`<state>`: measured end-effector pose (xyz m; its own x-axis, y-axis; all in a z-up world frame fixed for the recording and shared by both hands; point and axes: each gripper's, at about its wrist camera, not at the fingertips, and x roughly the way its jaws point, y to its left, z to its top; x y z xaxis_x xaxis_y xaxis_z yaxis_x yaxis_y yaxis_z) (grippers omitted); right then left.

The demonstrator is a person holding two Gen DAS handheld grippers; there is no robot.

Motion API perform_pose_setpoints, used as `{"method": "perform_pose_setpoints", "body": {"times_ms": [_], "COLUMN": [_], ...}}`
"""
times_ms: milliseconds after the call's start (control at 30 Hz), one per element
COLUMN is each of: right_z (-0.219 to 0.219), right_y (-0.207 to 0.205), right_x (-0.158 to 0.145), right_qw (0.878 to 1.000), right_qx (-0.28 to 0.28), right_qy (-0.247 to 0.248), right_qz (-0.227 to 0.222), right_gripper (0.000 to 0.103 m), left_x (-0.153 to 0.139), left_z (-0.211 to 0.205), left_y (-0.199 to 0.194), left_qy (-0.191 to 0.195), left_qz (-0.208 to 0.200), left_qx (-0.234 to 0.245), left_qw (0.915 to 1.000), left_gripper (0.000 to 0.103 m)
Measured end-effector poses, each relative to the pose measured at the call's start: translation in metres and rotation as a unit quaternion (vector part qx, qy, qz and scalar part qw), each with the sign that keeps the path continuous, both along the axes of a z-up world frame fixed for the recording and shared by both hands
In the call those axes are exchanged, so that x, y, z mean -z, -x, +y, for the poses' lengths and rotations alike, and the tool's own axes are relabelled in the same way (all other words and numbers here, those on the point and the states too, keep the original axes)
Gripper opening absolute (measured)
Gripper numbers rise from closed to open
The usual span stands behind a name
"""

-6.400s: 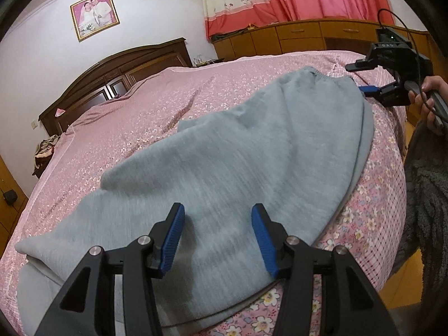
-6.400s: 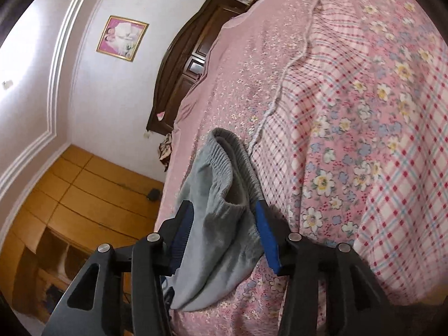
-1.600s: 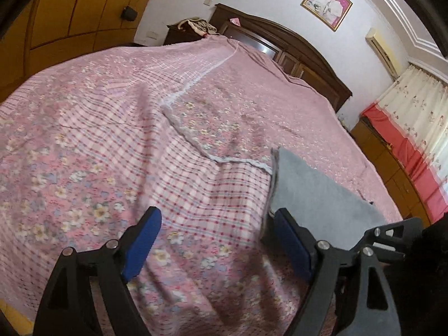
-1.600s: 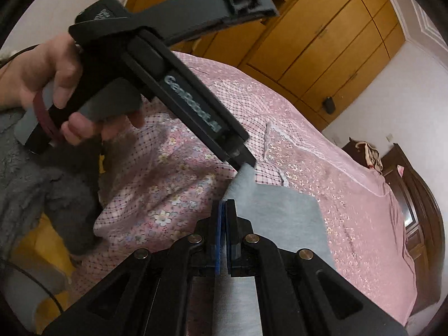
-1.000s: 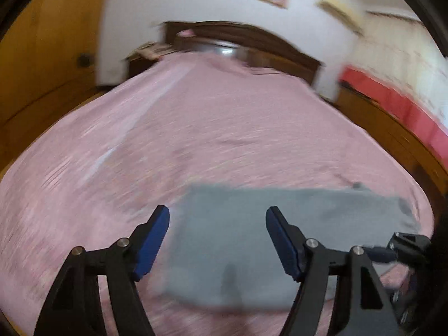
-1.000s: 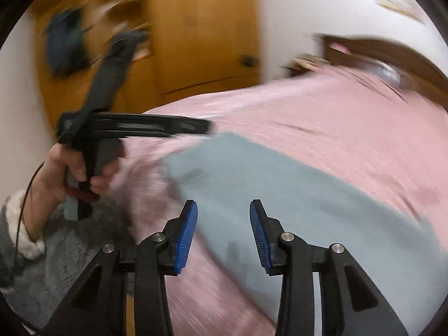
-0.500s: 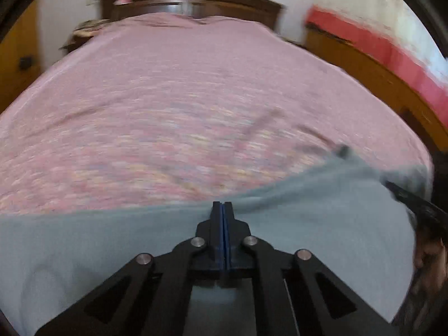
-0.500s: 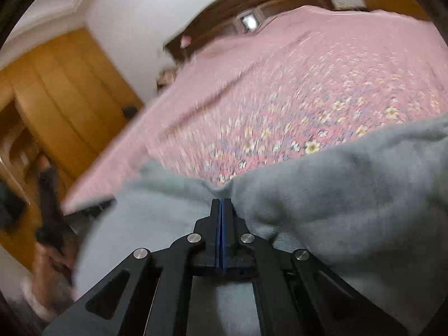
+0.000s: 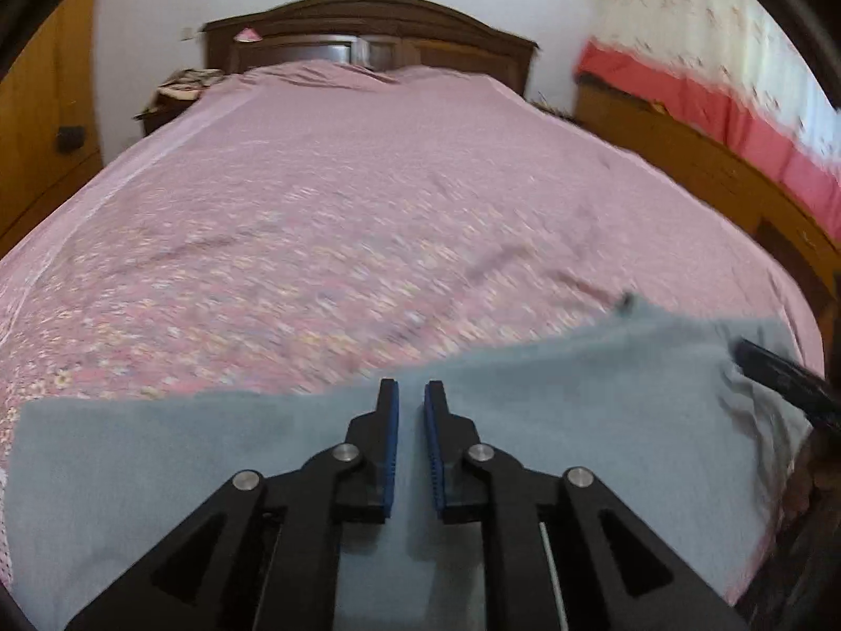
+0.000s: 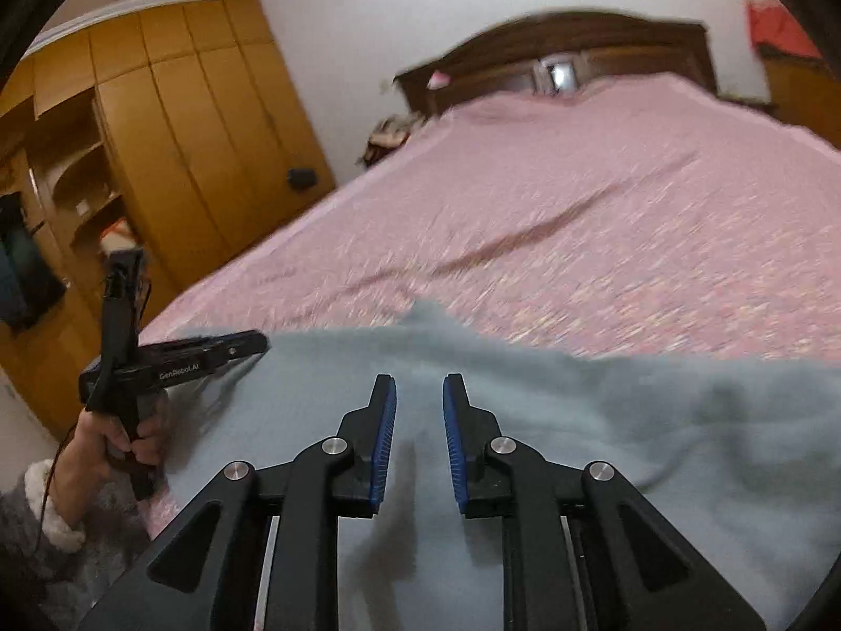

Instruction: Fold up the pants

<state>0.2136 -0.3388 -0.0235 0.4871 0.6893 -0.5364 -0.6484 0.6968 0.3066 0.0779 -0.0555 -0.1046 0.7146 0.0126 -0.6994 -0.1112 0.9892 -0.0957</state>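
A wide bed [image 9: 368, 200] fills the room, spread with a pink flowered cover that shows a few long creases. At its far end stands a dark wooden headboard [image 9: 368, 26] against a plain white wall [image 9: 157, 0]. Tall honey-coloured wardrobe doors [image 10: 210, 131] run along one side, with open shelves [image 10: 68, 179] beside them and a dark screen [image 10: 21, 273] at the edge. Along the other side, low wooden cabinets [image 9: 683, 158] sit beneath a curtain [image 9: 736, 63], pale and flowered above a red band. Soft daylight.

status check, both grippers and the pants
Left hand-held gripper open, right hand-held gripper open, nothing held. Grey pants folded flat on pink bedspread. Nothing in the way.
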Motion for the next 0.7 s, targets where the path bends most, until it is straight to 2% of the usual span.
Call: {"method": "perform_pose_setpoints", "body": {"times_ms": [67, 100, 133, 167, 200, 267, 300, 333, 367, 400, 433, 467, 533, 600, 633, 700], "right_z": [0.005, 0.005, 0.005, 0.01, 0.024, 0.05, 0.064, 0.082, 0.095, 0.108, 0.125, 0.129, 0.151, 0.164, 0.165, 0.164], "right_y": [-0.004, -0.007, -0.01, -0.017, -0.036, -0.071, -0.088, -0.102, -0.103, -0.098, -0.091, -0.088, -0.086, -0.082, -0.079, -0.074], "right_x": [-0.003, -0.019, -0.033, -0.048, -0.066, -0.077, -0.08, -0.084, -0.086, -0.087, -0.086, -0.082, -0.069, -0.052, -0.043, -0.029], "right_qw": [0.999, 0.997, 0.995, 0.994, 0.992, 0.987, 0.98, 0.967, 0.951, 0.924, 0.889, 0.873, 0.832, 0.793, 0.776, 0.754], "right_qx": [-0.031, -0.057, -0.072, -0.085, -0.113, -0.153, -0.188, -0.238, -0.282, -0.339, -0.389, -0.413, -0.462, -0.497, -0.509, -0.517], "right_qy": [-0.024, -0.054, -0.059, -0.051, -0.02, 0.034, 0.061, 0.095, 0.125, 0.164, 0.217, 0.237, 0.298, 0.353, 0.372, 0.402], "right_qz": [0.011, -0.006, -0.026, -0.048, -0.059, -0.024, 0.005, 0.003, -0.025, -0.063, -0.104, -0.108, -0.069, -0.031, -0.033, -0.048], "right_gripper": [0.02, 0.021, 0.022, 0.028, 0.037, 0.038, 0.037, 0.037, 0.037, 0.037, 0.037, 0.037, 0.034, 0.024, 0.021, 0.019], "left_x": [0.001, -0.001, -0.005, -0.01, -0.012, -0.012, -0.008, 0.0, 0.005, 0.01, 0.014, 0.016, 0.018, 0.02, 0.022, 0.022], "left_z": [-0.015, -0.025, -0.034, -0.047, -0.056, -0.077, -0.092, -0.099, -0.103, -0.106, -0.105, -0.102, -0.096, -0.084, -0.08, -0.076], "left_y": [0.003, 0.004, 0.005, 0.003, 0.001, -0.006, -0.009, -0.009, -0.008, -0.005, -0.001, 0.002, 0.004, 0.001, 0.0, 0.0], "left_qy": [-0.002, -0.002, -0.004, -0.008, -0.003, 0.027, 0.032, 0.03, 0.02, 0.006, -0.001, 0.006, 0.035, 0.07, 0.084, 0.102], "left_qz": [0.008, 0.006, 0.004, 0.0, -0.007, -0.009, -0.001, 0.001, -0.001, -0.008, -0.019, -0.028, -0.031, -0.028, -0.027, -0.025], "left_qx": [0.02, 0.037, 0.055, 0.07, 0.082, 0.116, 0.131, 0.143, 0.15, 0.156, 0.163, 0.165, 0.165, 0.164, 0.164, 0.166], "left_qw": [0.9998, 0.9993, 0.9984, 0.9975, 0.9966, 0.9928, 0.9908, 0.9892, 0.9884, 0.9877, 0.9865, 0.9859, 0.9852, 0.9835, 0.9825, 0.9804], "left_gripper": [0.011, 0.011, 0.012, 0.013, 0.014, 0.017, 0.018, 0.018, 0.019, 0.019, 0.019, 0.019, 0.019, 0.019, 0.019, 0.019]}}
